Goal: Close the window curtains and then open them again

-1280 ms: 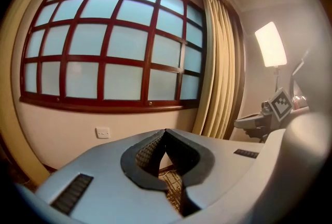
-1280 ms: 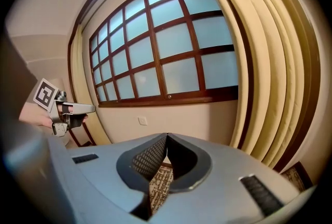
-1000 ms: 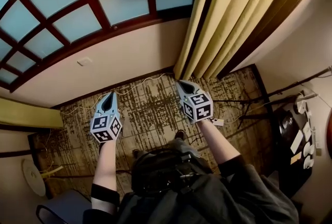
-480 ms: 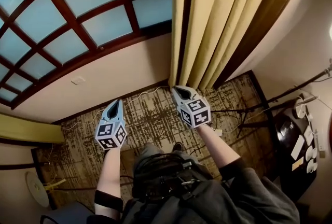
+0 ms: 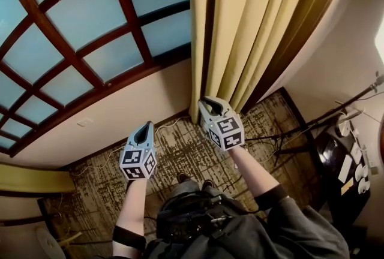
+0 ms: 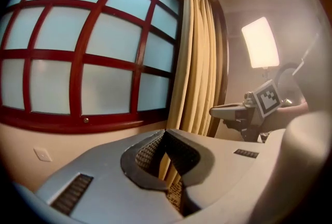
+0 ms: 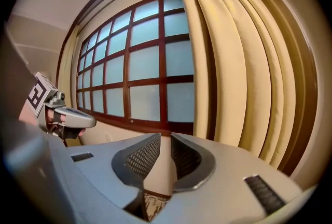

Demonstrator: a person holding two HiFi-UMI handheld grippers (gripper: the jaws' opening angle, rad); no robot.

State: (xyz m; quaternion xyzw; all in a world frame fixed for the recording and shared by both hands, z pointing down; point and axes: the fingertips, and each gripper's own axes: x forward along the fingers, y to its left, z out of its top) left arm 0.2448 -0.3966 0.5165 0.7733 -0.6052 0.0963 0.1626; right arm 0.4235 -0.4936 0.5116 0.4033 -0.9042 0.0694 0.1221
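window point(image 5: 90, 30) at 11 o'clock; curtain point(image 5: 258, 24) at 1 o'clock, right of window; wall point(image 5: 138, 102) below window; carpet point(image 5: 180, 153) at 6 o'clock, before wall.

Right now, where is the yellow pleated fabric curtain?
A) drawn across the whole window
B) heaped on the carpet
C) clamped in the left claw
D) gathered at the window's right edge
D: the yellow pleated fabric curtain hangs bunched beside the red-framed frosted window, whose panes show uncovered.
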